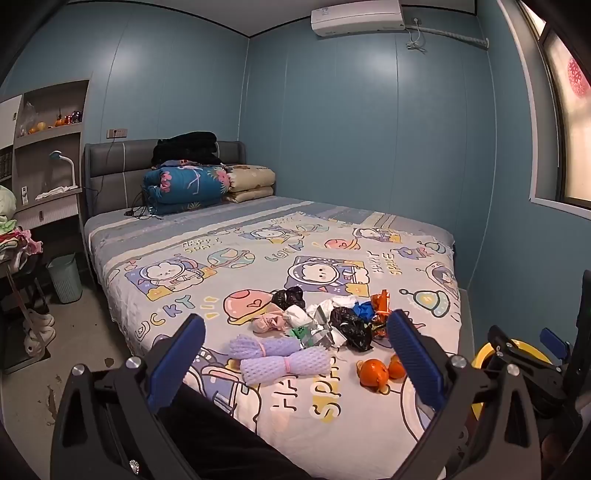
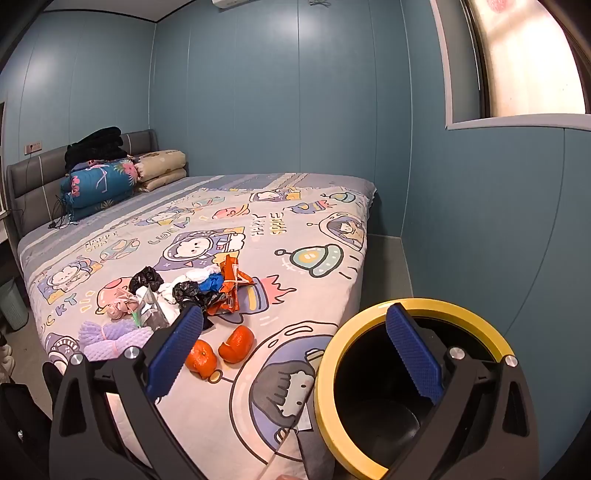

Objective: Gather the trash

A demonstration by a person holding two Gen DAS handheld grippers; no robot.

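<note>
right tool (image 2: 295,354) pad hides bin (image 2: 373,314) rim.

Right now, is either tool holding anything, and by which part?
Nothing is held. The left tool and right tool are both open, apart from the trash pile on the bed.

From my station I see a bed (image 1: 258,236) under a cartoon space-print sheet (image 2: 258,229), set in the corner of blue walls. At its grey headboard (image 1: 118,162) I note a blue floral folded quilt (image 1: 184,188), a beige folded quilt (image 1: 251,182) just beside it, and a black bundle (image 1: 184,146) on top. An air conditioner (image 1: 356,16) hangs high on the wall. A window (image 2: 528,59) is at the right. At the left, I see a shelf unit (image 1: 48,147) holding a desk lamp (image 1: 64,166).
</note>
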